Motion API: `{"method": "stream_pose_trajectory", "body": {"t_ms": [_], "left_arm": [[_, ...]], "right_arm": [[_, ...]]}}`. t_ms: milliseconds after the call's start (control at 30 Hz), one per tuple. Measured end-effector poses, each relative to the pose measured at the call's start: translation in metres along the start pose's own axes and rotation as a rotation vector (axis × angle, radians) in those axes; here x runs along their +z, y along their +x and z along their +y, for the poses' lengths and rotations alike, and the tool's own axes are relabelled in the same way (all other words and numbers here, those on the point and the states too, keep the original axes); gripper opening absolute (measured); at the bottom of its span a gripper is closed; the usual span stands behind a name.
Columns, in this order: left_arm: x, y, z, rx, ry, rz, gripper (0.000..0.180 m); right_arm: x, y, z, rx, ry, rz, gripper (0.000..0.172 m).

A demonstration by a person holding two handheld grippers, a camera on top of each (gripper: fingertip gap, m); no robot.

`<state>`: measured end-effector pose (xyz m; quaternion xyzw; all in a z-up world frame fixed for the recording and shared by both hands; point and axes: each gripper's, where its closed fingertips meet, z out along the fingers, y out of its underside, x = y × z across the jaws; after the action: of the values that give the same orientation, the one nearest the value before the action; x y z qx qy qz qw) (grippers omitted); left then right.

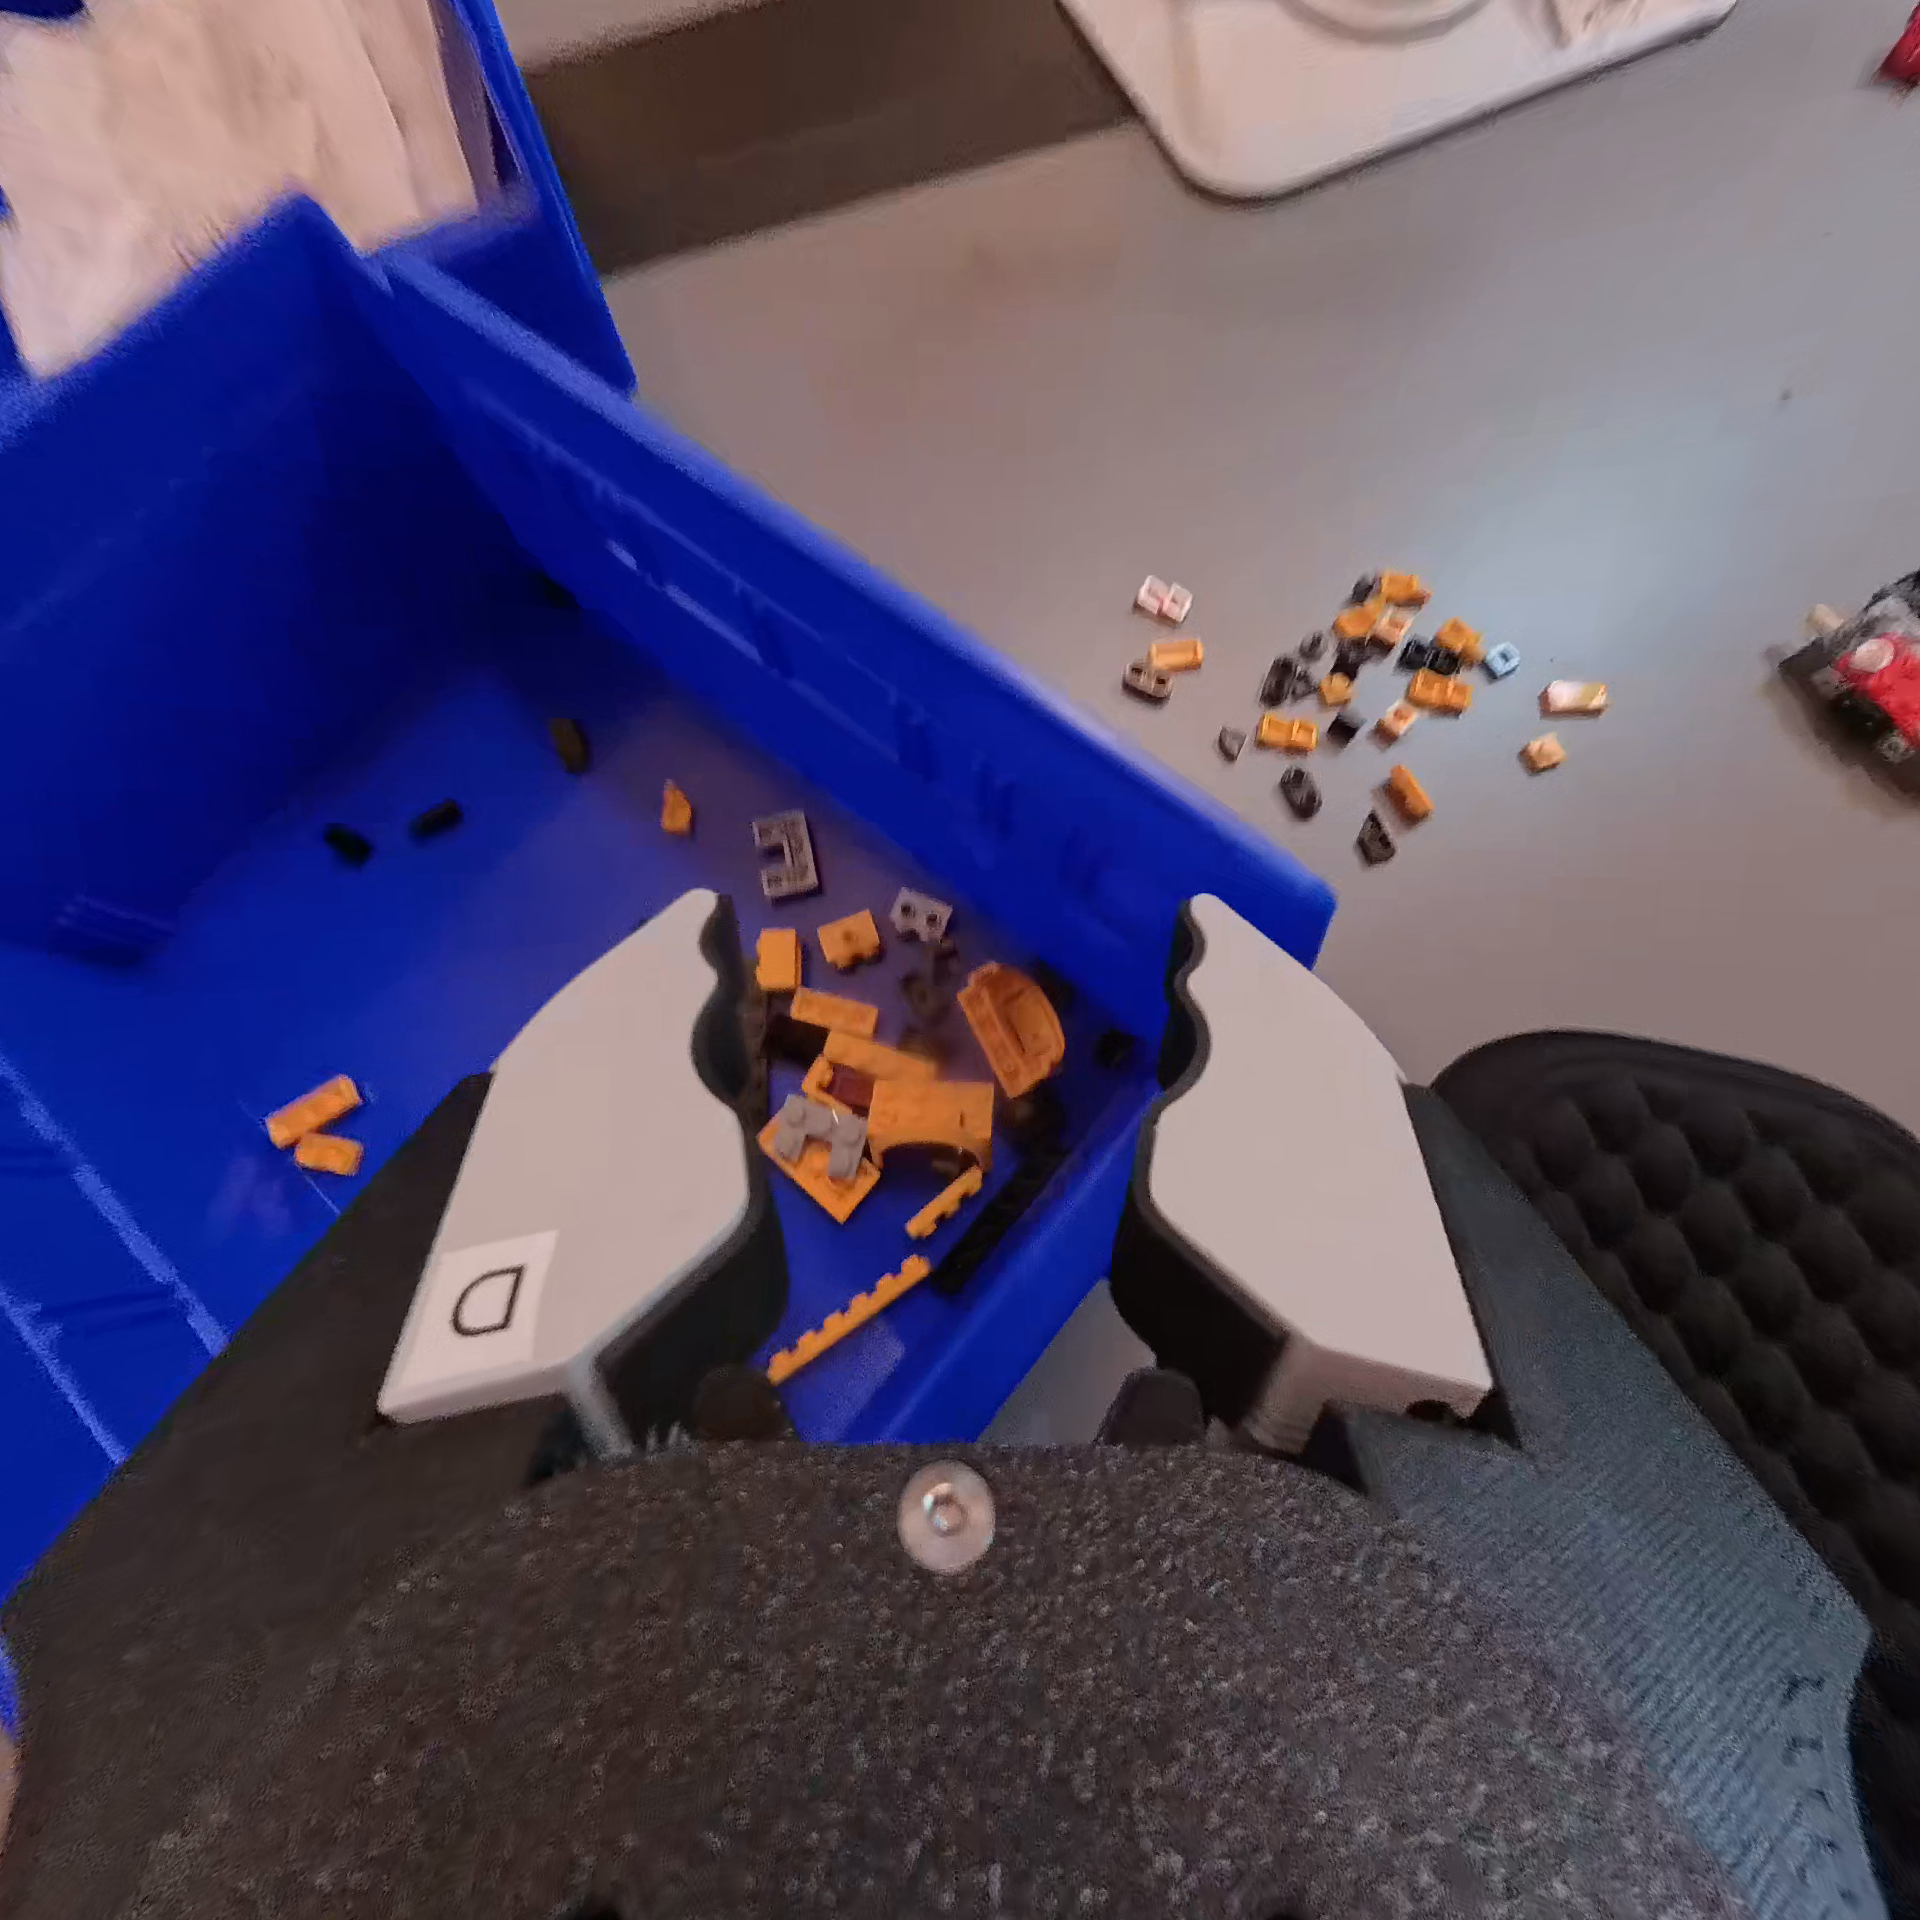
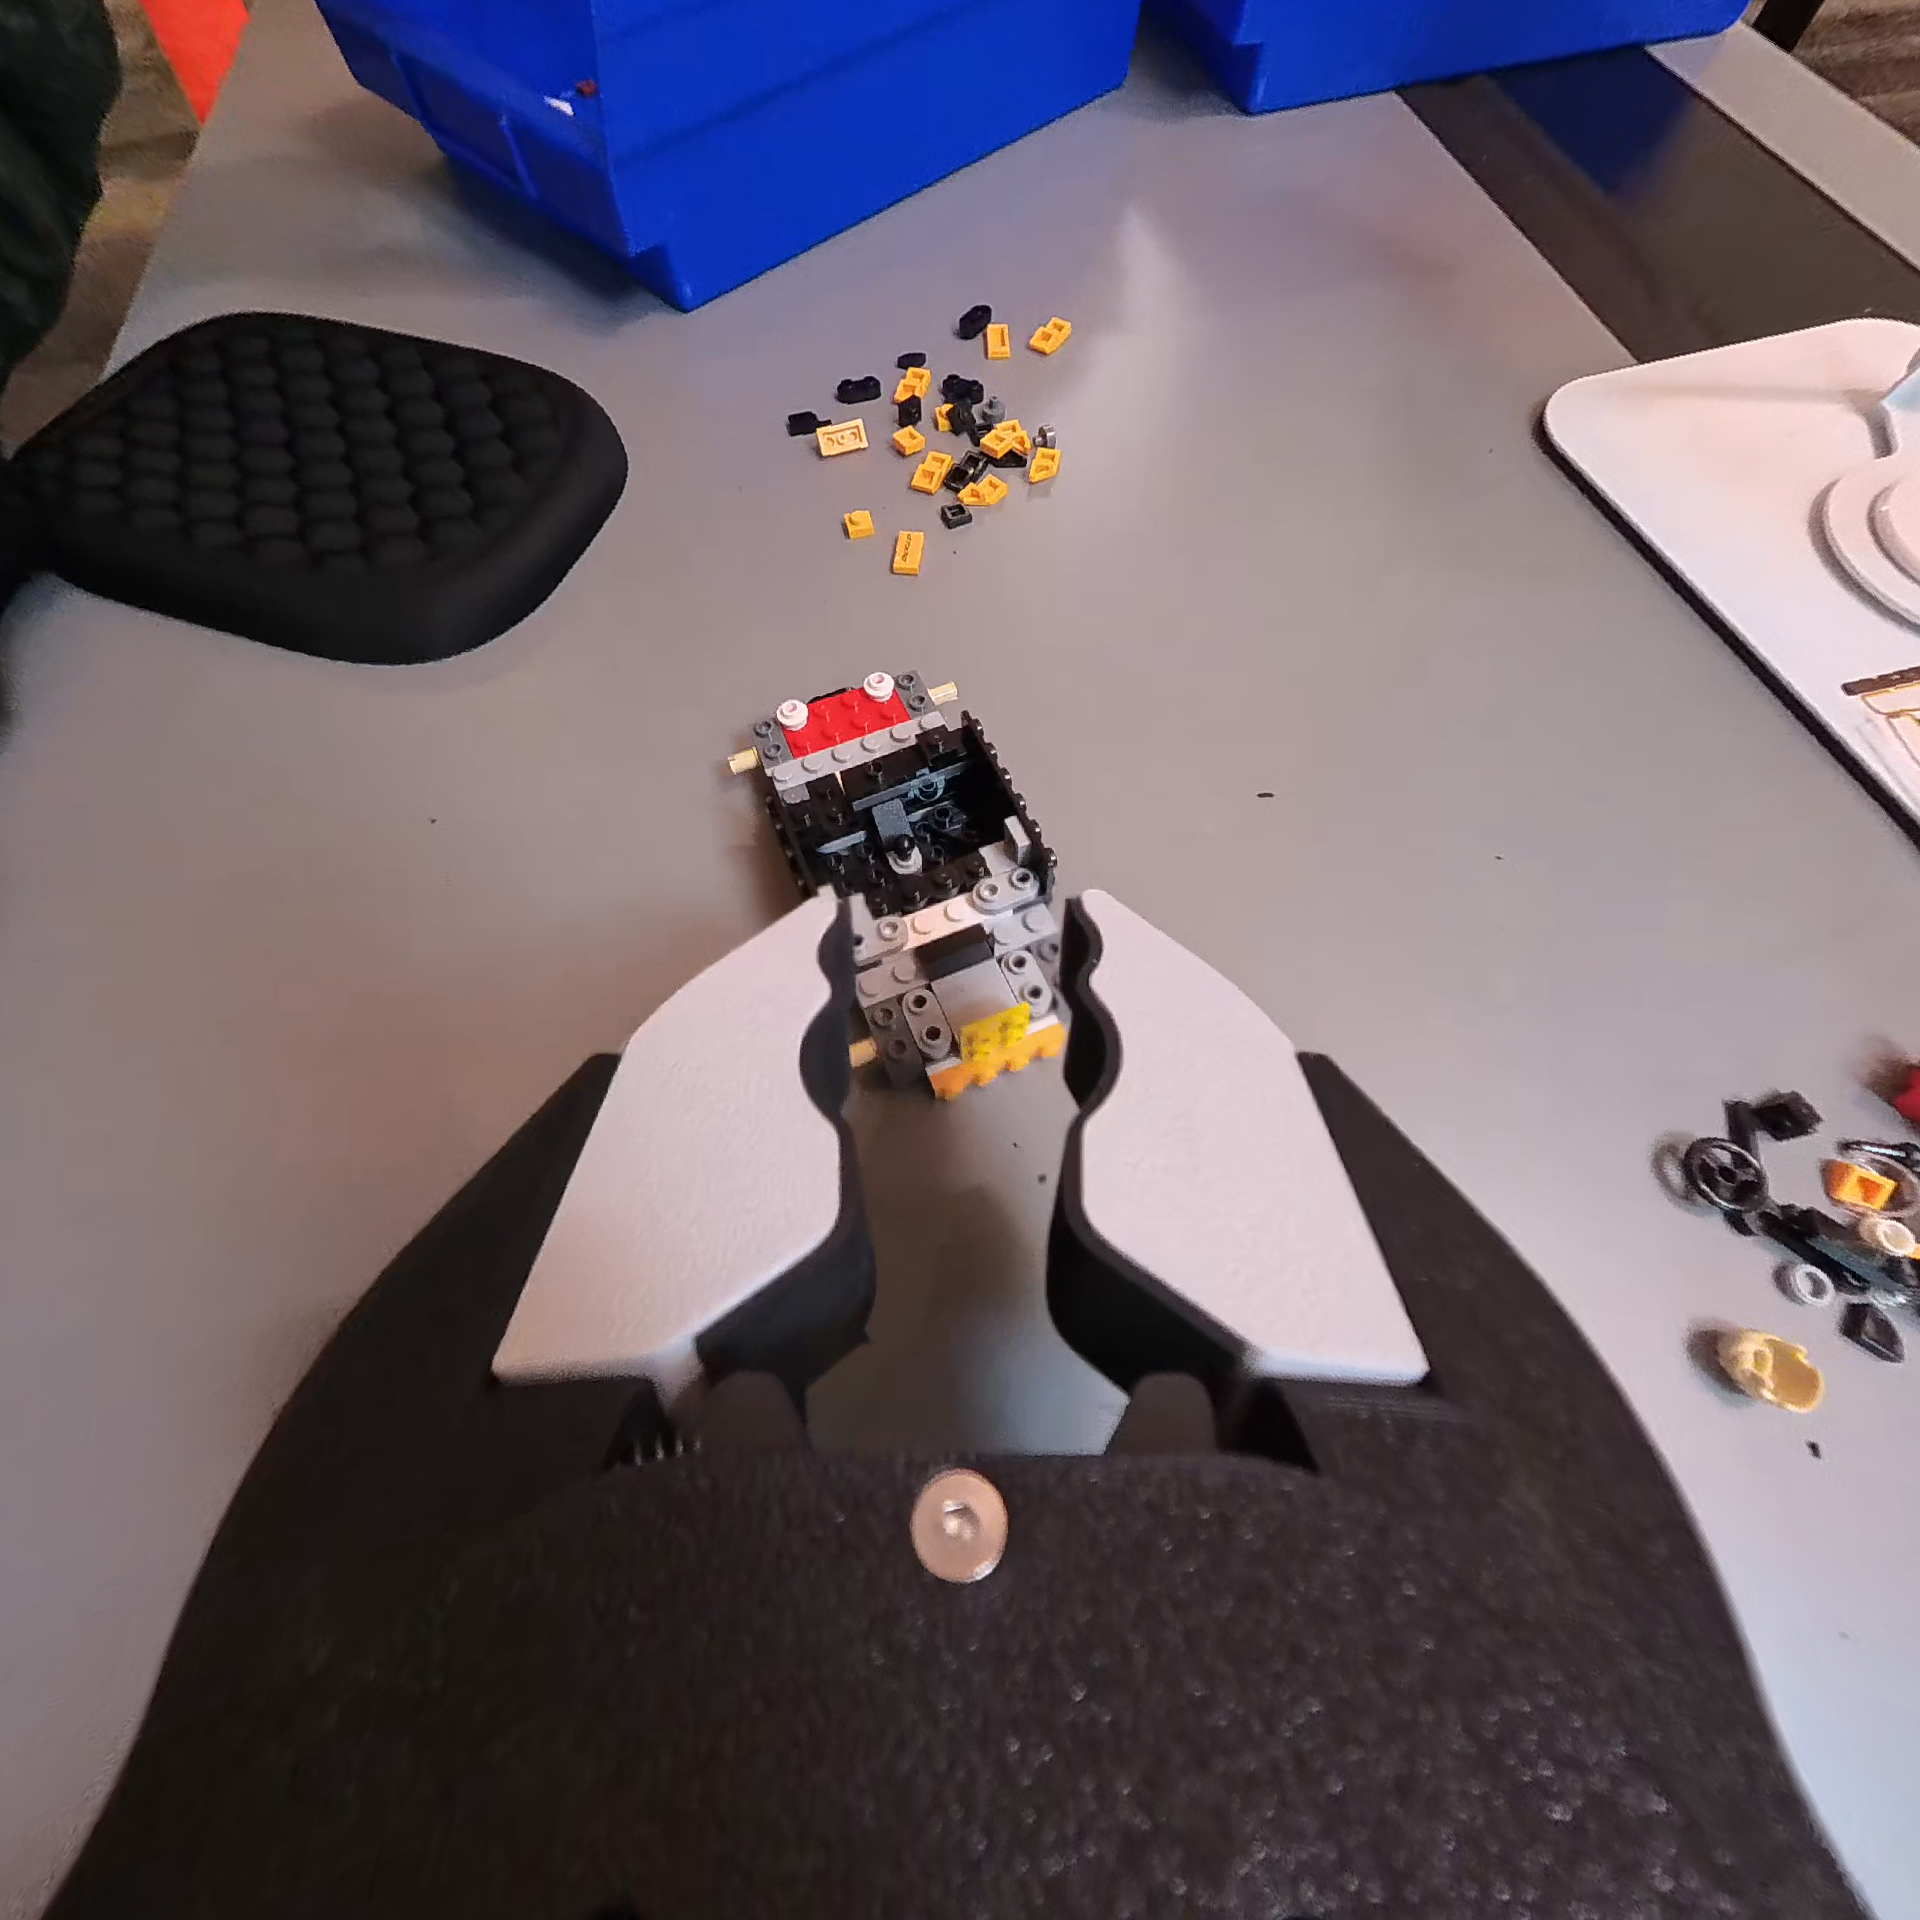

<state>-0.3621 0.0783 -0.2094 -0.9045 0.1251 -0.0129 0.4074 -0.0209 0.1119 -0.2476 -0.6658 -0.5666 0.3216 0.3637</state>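
The left tool [image 1: 951,951] is held spread apart over loose orange bricks [image 1: 883,1081] inside the blue plastic bin [image 1: 727,582], its right finger at the wall. The right tool [image 2: 956,966] is spread around a grey-and-black brick car [image 2: 914,862] on the grey table [image 2: 1351,727], a gap seen at three o'clock; contact at nine cannot be told.

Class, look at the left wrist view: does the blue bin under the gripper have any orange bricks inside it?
Yes: a heap of orange bricks lies on the floor of the blue bin, mixed with grey and black pieces.

Only one clear marking for you: a white sticker [image 1: 488,1299] with a single printed letter, on a finger of your left gripper [image 1: 951,935]. The raised lettering on the blue bin [image 1: 935,727] wall is too blurry to read.
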Motion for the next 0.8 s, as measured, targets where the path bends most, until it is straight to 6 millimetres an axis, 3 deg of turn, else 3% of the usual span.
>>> {"method": "stream_pose_trajectory", "body": {"t_ms": [67, 100, 167, 233, 300, 400, 467, 567, 667, 800], "left_arm": [[-0.010, 0.012, -0.025, 0.043, 0.136, 0.023, 0.056], [-0.015, 0.030, -0.039, 0.074, 0.222, 0.088, 0.038], [-0.023, 0.088, -0.058, 0.155, 0.326, 0.342, 0.008], [-0.015, 0.140, -0.067, 0.208, 0.324, 0.527, 0.017], [0.007, 0.184, -0.066, 0.301, 0.264, 0.617, 0.036], [0.049, 0.229, -0.056, 0.482, 0.146, 0.658, 0.058], [0.071, 0.249, -0.045, 0.561, 0.058, 0.700, 0.067], [0.085, 0.263, -0.033, 0.623, -0.003, 0.739, 0.072], [0.084, 0.263, -0.026, 0.640, -0.004, 0.743, 0.073], [0.076, 0.260, -0.026, 0.601, 0.040, 0.755, 0.072]], "right_arm": [[-0.003, -0.001, 0.005, -0.041, -0.027, -0.010, 0.049], [-0.004, -0.002, 0.008, -0.057, -0.047, -0.021, 0.055], [-0.004, -0.002, 0.017, -0.077, -0.102, -0.033, 0.067], [-0.001, -0.001, 0.025, -0.083, -0.142, -0.044, 0.076], [0.005, 0.001, 0.031, -0.073, -0.170, -0.063, 0.080], [0.014, -0.001, 0.036, -0.115, -0.221, -0.091, 0.083], [0.022, -0.002, 0.041, -0.160, -0.282, -0.116, 0.086], [0.032, 0.000, 0.040, -0.225, -0.322, -0.163, 0.087], [0.034, -0.001, 0.038, -0.285, -0.343, -0.223, 0.053], [0.034, 0.003, 0.034, -0.286, -0.366, -0.218, 0.052]]}}
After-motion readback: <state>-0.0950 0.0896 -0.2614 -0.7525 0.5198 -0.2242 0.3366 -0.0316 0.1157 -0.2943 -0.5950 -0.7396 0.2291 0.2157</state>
